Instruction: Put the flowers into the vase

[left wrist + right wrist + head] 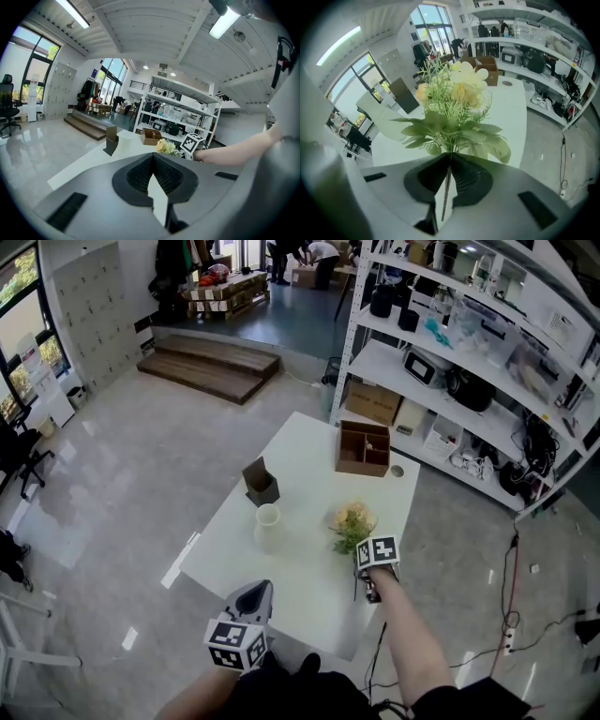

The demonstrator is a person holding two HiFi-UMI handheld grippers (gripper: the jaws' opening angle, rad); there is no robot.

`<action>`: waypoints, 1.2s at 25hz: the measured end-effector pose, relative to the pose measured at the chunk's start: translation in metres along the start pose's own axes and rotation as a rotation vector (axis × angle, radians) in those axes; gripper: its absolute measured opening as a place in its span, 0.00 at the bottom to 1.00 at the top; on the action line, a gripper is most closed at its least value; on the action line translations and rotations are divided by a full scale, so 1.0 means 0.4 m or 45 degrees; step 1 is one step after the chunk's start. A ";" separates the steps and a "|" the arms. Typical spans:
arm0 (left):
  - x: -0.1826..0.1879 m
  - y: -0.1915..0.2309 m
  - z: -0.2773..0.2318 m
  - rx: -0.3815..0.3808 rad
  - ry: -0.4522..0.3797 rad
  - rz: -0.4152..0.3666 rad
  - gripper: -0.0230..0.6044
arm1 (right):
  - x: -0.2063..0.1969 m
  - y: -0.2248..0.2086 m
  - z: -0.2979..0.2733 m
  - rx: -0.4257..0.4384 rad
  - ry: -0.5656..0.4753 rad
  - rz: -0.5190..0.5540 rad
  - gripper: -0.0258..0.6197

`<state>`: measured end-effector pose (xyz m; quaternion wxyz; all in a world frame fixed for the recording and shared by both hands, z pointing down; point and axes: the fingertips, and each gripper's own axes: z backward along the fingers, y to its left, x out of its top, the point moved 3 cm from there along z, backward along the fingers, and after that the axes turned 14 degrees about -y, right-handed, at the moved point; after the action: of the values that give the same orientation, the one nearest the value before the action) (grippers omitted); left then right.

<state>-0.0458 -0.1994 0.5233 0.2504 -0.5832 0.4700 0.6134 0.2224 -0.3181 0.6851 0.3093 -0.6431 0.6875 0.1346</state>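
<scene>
- Right gripper view: the right gripper (450, 161) has its jaws nearly together, clamped on the thin brown stem of the artificial bunch of pale yellow flowers with green leaves (457, 108). The stem runs back between the ribbed pads.
- Left gripper view: the left gripper (152, 158) has its pads meeting at the tips with nothing between them. It hangs idle over the near edge of the white rectangular table (309, 474).
- Location: in the head view the flowers (353, 524) sit at the table's right side, just ahead of the right gripper. I cannot tell for certain whether they are clear of the tabletop.
- The cream cylindrical ceramic vase (268, 526) stands upright to the left of the bunch, apart from it, with its mouth open. A dark open box (261, 482) stands just behind it.
- Step, as I judge it: the pick-up is done and the carry to the vase is just starting; insertion is not yet done.
- Orientation: the bunch's long axis lies in line with the jaws. The blooms point away from the gripper towards the far side of the table, and the stem end points back at the camera.
- Next move, my reading: I carry the bunch left to above the vase mouth. I then turn the wrist so the stem end points down and the blooms up, and lower it straight in.
- Risk: the stem is thin and the leaves spread wide, so they may catch the rim or tip the vase.
</scene>
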 end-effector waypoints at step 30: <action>0.058 0.023 0.029 0.032 -0.118 -0.029 0.04 | 0.280 0.383 0.451 0.277 -1.387 0.481 0.08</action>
<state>-0.0638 -0.1991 0.5024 0.2862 -0.5564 0.4590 0.6308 0.1218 -0.2816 0.4461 0.6531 -0.3120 0.5419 0.4271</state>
